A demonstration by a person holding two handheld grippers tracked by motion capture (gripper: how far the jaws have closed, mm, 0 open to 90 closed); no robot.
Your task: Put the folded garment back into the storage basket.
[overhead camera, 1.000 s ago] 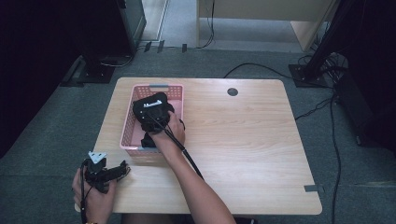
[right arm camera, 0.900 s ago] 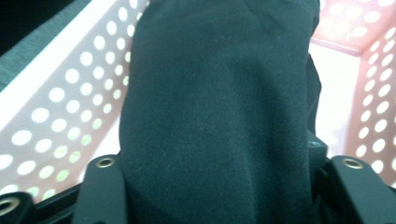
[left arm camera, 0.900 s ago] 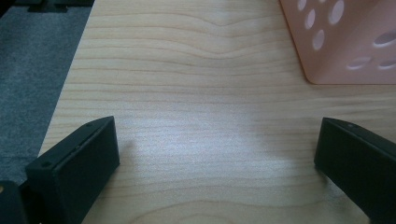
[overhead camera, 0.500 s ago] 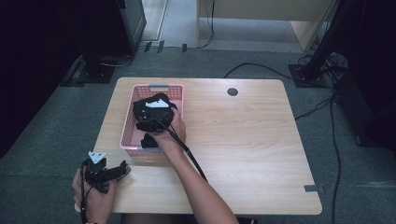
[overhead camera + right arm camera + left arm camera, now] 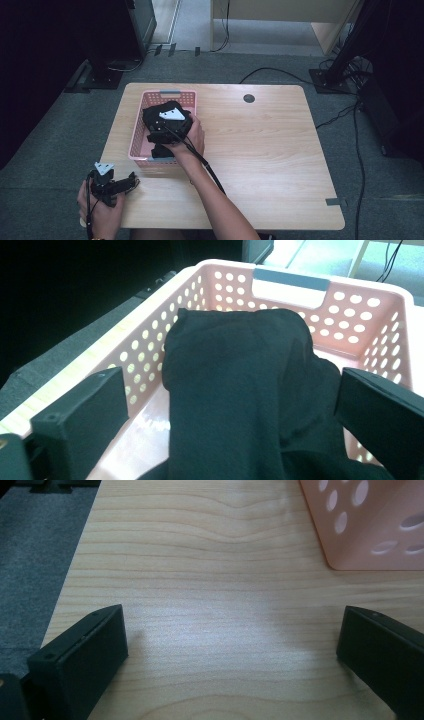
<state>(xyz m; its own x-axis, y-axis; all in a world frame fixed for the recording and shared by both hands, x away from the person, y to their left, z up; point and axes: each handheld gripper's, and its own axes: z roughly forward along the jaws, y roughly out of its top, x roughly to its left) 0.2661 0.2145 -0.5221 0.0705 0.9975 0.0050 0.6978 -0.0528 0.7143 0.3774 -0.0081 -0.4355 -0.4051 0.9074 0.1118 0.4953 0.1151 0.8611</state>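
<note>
The black cloth point(image 5: 240, 390) lies inside the pink basket point(image 5: 136, 142) at about ten o'clock on the wooden table point(image 5: 260, 150), and the right gripper point(image 5: 167, 122) hangs over it with jaws wide apart on either side of the fabric, close inside the perforated walls. The left gripper point(image 5: 122, 185) sits at seven o'clock by the table's near edge, jaws apart over bare wood, the basket's corner just beyond. From three to five o'clock the tabletop lies open, grey carpet and trailing cables around it
</note>
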